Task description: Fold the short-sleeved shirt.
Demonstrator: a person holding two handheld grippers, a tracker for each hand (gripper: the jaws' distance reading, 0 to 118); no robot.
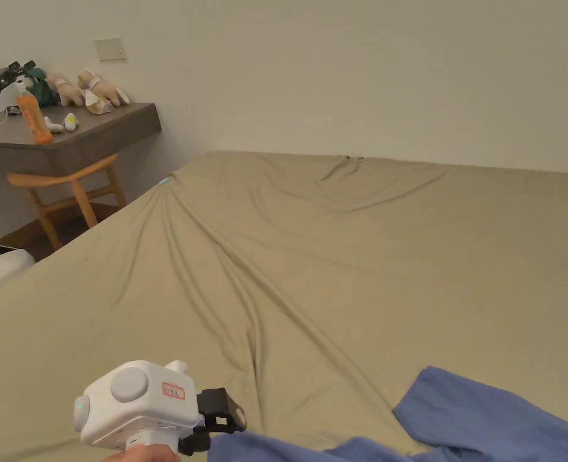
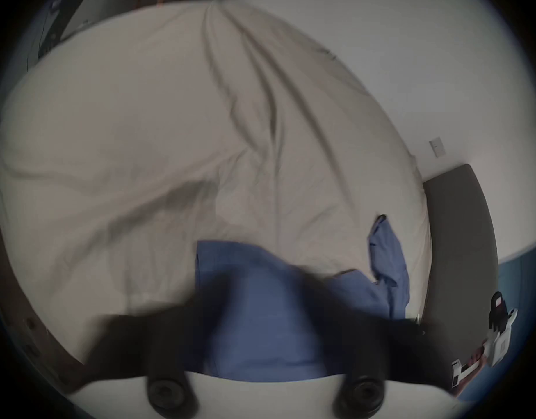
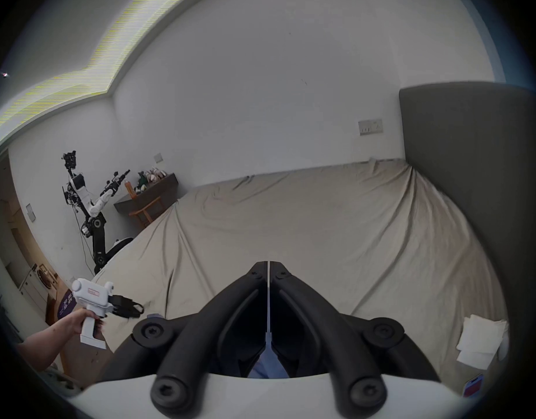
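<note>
A wide bed [image 1: 349, 252] covered by a wrinkled tan sheet lies against a plain pale wall. A blue short-sleeved shirt [image 1: 493, 421] lies crumpled on the sheet at the near edge of the bed, low and to the right in the head view. In the left gripper view the shirt [image 2: 260, 304] spreads out just ahead of the camera, with one part [image 2: 387, 262] standing up in a fold farther right. The left gripper [image 1: 231, 421], a white handheld tool with black jaws, is held by a hand [image 1: 144, 454] at the bottom left of the head view, its jaw tips right at the shirt's near edge. Its jaws are blurred in its own view, and I cannot tell whether they are parted or pinching the cloth. In the right gripper view, the right gripper [image 3: 269, 267] has its two black jaws pressed together tip to tip, nothing between the tips, raised above the sheet, with a little blue cloth showing under its base. Off to the left of the bed stands a dark desk [image 1: 66, 144] carrying an orange bottle [image 1: 33, 117] and soft toys [image 1: 87, 90], with a wooden chair [image 1: 66, 192] tucked under it. A grey headboard [image 3: 472, 183] rises at the right of the bed.
</note>
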